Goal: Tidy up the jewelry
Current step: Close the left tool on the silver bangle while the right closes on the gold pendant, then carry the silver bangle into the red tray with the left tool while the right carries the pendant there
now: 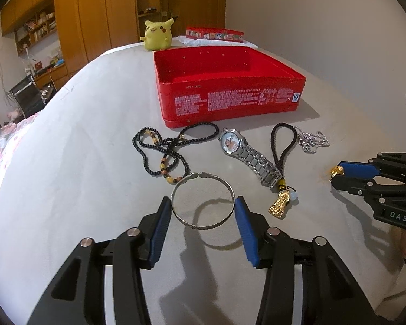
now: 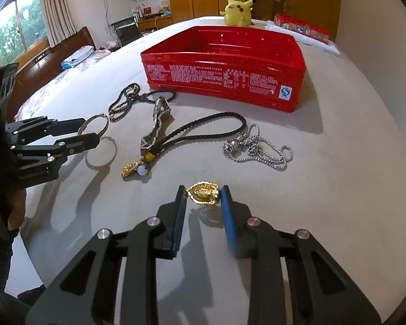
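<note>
Both my jaws are gripping jewelry: my left gripper (image 1: 203, 216) is pinching a silver bangle (image 1: 203, 203) lifted off the grey table (image 1: 94, 162), and my right gripper (image 2: 203, 203) is squeezing a gold pendant (image 2: 203, 192) between its blue pads. "DAS" is showing in white on the right gripper's body in the left view. Lying ahead are a black bead necklace (image 1: 162, 149), a steel watch (image 1: 246, 154), a braided cord charm (image 1: 280, 162) and a silver chain (image 2: 257, 149). Behind them an open red tin (image 1: 230, 92) is sitting empty, its white side print unreadable, a blue-and-white logo square at the corner.
</note>
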The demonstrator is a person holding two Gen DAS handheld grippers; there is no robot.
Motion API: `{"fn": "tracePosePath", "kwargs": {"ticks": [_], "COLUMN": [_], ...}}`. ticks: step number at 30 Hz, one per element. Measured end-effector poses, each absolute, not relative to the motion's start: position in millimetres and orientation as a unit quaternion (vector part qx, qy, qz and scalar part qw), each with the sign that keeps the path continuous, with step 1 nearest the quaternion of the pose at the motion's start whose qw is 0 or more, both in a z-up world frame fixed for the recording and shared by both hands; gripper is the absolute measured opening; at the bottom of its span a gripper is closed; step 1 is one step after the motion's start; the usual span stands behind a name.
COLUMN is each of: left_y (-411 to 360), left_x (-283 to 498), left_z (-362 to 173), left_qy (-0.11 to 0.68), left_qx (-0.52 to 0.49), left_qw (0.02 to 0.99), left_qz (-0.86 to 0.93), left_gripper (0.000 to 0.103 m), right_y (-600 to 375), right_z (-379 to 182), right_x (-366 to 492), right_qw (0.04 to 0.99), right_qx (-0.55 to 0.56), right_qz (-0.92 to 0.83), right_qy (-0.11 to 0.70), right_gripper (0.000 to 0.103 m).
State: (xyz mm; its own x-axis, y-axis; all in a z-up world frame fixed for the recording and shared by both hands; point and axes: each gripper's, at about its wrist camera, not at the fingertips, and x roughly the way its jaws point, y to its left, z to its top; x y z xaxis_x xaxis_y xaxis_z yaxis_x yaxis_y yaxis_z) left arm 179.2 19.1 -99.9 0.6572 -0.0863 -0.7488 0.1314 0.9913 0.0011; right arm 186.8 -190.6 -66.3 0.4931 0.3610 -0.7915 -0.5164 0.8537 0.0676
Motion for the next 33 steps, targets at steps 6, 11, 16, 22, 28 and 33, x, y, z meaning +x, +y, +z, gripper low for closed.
{"fn": "tracePosePath", "kwargs": {"ticks": [6,11,16,22,28,33], "left_y": [18,19,21,18,16,14], "left_x": [174,169,166,163,163,163], "left_z": [-90,-80,-71,-60,-47,-37], "left_qy": [0.401,0.392,0.384,0.374,0.362,0.352], "left_qx": [0.031,0.031,0.029,0.033,0.038,0.041], "left_qw": [0.914,0.917,0.921,0.925,0.929,0.933], "left_qz": [-0.061,-0.061,-0.061,-0.063,-0.066,-0.069], "left_gripper": [0.048,0.048,0.048,0.048,0.048,0.048], "right_y": [-193,-193,-196,-199,-201,-202], "right_z": [-59,-53,-45,-34,-22,-14], "right_x": [182,179,176,172,169,169], "right_qw": [0.863,0.865,0.868,0.872,0.877,0.880], "right_qx": [-0.086,-0.084,-0.083,-0.081,-0.082,-0.083], "right_qz": [0.257,0.258,0.260,0.262,0.262,0.260], "right_qy": [0.427,0.421,0.415,0.406,0.395,0.388], "right_gripper": [0.024,0.024,0.024,0.024,0.024,0.024]}}
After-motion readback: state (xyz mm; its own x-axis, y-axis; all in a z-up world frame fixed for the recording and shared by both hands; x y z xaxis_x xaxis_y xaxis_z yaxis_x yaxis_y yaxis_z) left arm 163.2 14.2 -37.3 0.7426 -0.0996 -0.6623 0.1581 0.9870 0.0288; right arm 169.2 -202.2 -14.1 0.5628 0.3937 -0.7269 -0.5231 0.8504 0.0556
